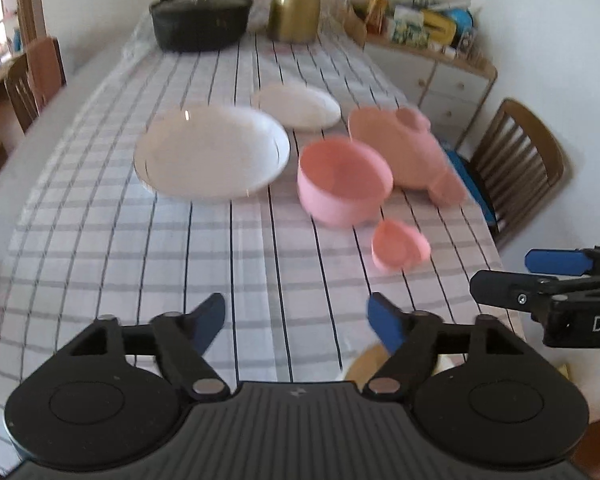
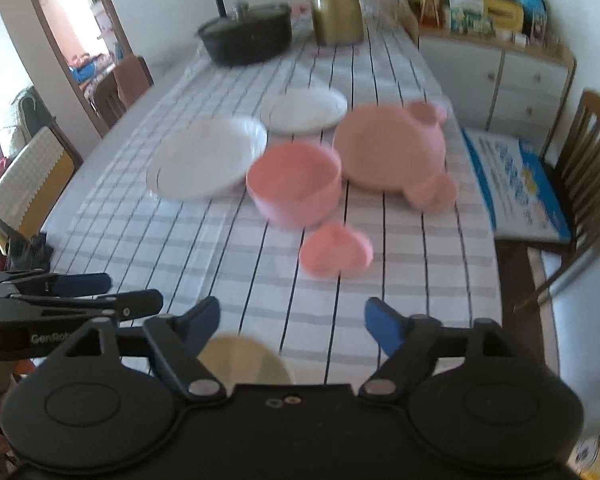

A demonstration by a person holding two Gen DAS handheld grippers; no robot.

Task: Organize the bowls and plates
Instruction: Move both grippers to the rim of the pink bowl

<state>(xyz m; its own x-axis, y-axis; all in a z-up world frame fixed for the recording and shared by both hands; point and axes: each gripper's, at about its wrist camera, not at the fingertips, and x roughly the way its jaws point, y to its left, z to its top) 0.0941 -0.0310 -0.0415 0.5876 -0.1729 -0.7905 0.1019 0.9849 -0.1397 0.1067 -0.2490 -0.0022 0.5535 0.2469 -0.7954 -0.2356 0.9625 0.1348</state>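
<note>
On the checked tablecloth a large white plate lies left of a pink bowl. Behind them are a smaller white plate and a pink bear-eared plate. A small pink cup sits nearest. My left gripper and right gripper hover side by side over the near table, both open and empty. A tan dish lies just beneath them, partly hidden.
A black lidded pot and a gold jug stand at the table's far end. A white sideboard with clutter is at the back right. A wooden chair with a blue cushion stands at the table's right edge, more chairs at the left.
</note>
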